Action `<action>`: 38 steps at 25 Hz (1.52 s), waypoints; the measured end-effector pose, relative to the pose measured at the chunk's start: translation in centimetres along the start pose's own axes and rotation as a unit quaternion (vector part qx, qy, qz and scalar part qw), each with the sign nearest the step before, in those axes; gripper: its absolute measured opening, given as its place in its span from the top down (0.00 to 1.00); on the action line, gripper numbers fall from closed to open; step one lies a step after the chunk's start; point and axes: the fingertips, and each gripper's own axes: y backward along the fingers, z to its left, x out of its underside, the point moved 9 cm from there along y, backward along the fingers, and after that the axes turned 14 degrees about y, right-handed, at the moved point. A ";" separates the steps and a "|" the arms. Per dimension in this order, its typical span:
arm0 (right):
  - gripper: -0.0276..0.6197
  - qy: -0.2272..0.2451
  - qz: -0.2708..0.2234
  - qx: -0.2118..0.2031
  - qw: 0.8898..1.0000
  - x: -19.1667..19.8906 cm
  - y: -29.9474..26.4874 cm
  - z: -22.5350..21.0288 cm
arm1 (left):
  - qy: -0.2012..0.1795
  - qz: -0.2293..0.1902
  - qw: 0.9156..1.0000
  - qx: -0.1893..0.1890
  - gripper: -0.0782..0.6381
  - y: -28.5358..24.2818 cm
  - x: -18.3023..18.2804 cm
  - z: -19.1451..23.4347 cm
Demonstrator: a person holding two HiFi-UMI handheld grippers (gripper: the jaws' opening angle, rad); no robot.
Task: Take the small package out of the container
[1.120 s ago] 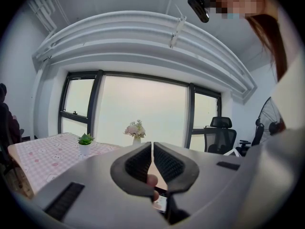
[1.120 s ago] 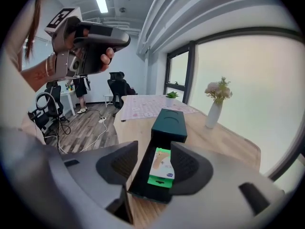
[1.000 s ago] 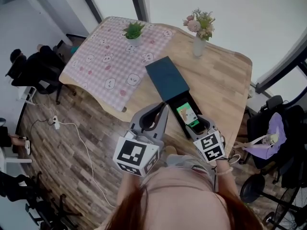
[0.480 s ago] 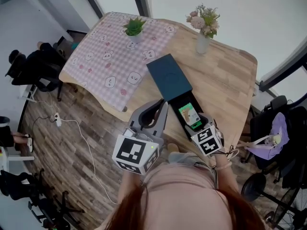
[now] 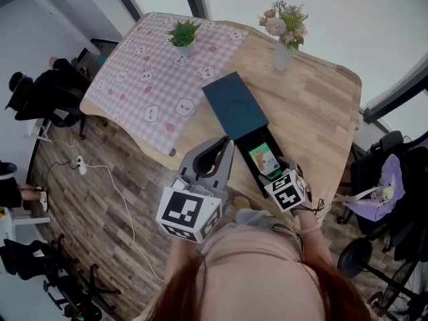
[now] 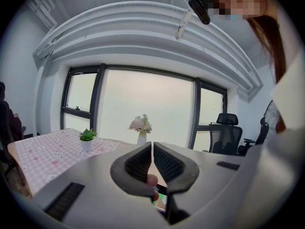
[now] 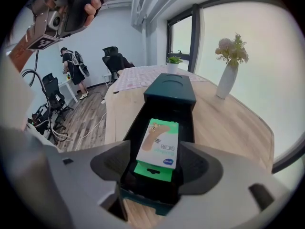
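Green package (image 7: 158, 144) in the box (image 7: 170, 87), 12 o'clock, untouched between opening right gripper (image 7: 157, 168) fingers (image 7: 200, 168); straddle squarely, then pinch; left gripper (image 6: 153, 163) fingers (image 6: 139, 163) together, empty

A wooden table (image 5: 314, 112) is seen from steeply above, its left part covered by a pink checked cloth (image 5: 150, 79). A small potted plant (image 5: 185, 33) is set on the cloth, and a vase of flowers (image 5: 283, 45) is placed near the far edge. A dark container (image 5: 234, 104) is laid across the bare wood, its tray drawn out toward the person. A small package (image 5: 265, 160) with a green border is held in that tray. The right gripper (image 5: 283, 176) is positioned at the tray's near end. Its jaws are being opened, with the package's near end between them. The left gripper (image 5: 226, 147) is held beside the container, jaws drawn together.
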 end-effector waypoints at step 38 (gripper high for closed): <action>0.42 -0.026 0.093 -0.012 0.995 0.2 -4.4 0.0 | 0.017 0.022 0.999 -0.030 0.87 -0.6 1.1 1.8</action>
